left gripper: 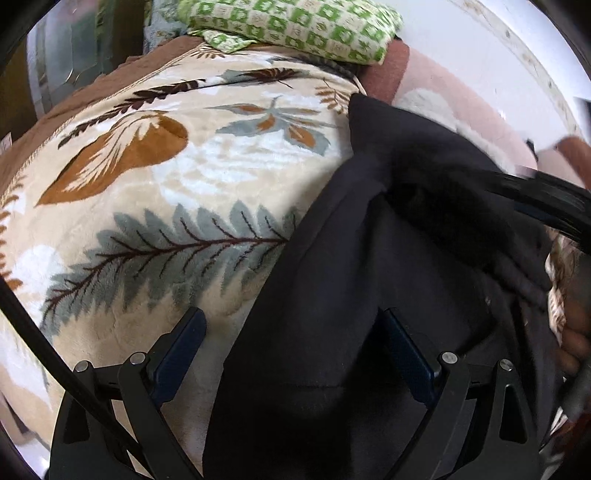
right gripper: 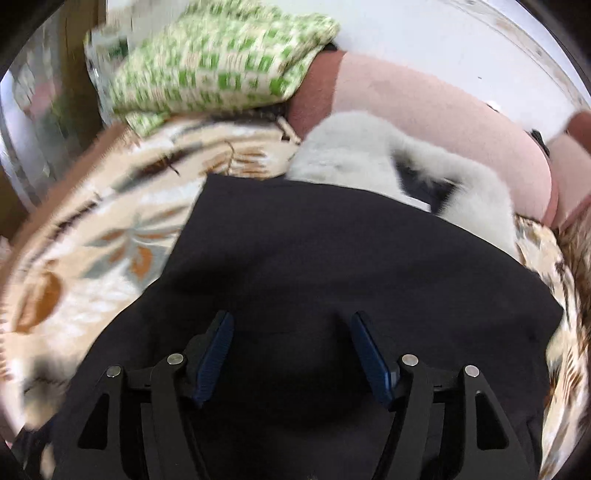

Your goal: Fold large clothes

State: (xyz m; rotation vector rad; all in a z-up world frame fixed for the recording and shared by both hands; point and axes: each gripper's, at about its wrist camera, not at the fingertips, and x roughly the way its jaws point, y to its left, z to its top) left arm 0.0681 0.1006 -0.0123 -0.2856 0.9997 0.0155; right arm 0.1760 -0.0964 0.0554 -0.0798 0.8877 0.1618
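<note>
A large black garment lies on a leaf-patterned blanket. In the left wrist view it fills the right half, with folds and a raised point at the top. My left gripper is open over the garment's left edge, one finger above the blanket, one above the cloth. The right gripper shows blurred at the right edge of that view. In the right wrist view the garment lies flat and wide, with a white fur trim at its far end. My right gripper is open and empty above the black cloth.
A green-and-cream checked folded cloth lies at the far end of the bed; it also shows in the right wrist view. A pink blanket lies at the back right by a white wall. The person's hand shows at the right edge.
</note>
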